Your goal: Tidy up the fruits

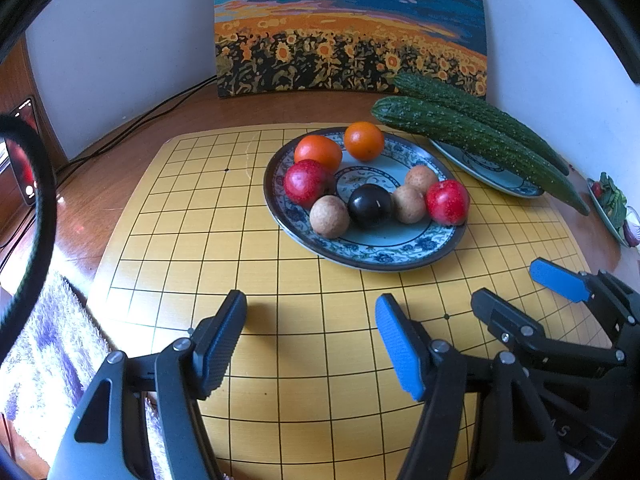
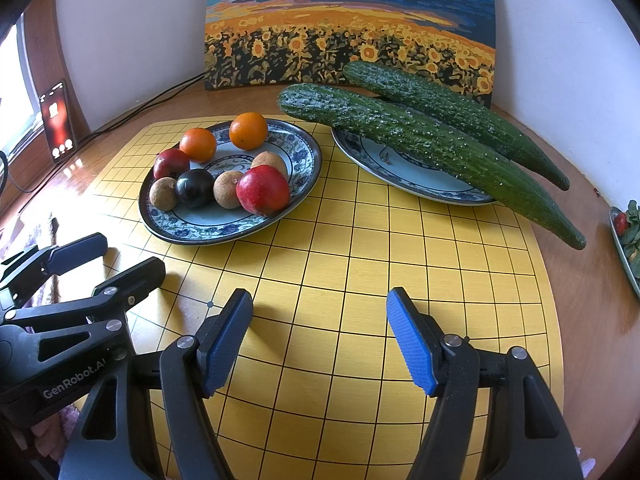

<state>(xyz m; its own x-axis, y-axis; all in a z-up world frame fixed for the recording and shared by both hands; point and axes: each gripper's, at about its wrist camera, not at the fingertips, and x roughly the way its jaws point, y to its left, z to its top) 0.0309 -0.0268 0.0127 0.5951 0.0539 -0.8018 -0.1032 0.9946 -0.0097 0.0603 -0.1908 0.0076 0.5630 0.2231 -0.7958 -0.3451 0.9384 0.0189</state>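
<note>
Right wrist view: your fruits sit together on the fruit plate (image 2: 308, 168), left of centre on the yellow grid board (image 2: 340, 272).
Fruits: two oranges (image 2: 248, 131) at the back rim, two red fruits (image 2: 263, 189), one dark plum (image 2: 195, 188) and three brown longans (image 2: 229, 189), all touching or just beside one another.
Cucumbers: two cucumbers (image 2: 420, 140) lie across the second plate (image 2: 400, 178) to the right, their tips hanging past its rim.
Right tool: your right tool (image 2: 320, 340) hovers over the bare board with its jaws wide and nothing between them.
Left tool: your left tool (image 1: 312, 344) is also spread wide and empty, near the plate's front rim.
Progress: judging from this, the sorting looks done or nearly so; no fruit lies loose on the table (image 2: 580, 280).
Left to do: perhaps only checking the spread; you cannot tell more.
</note>
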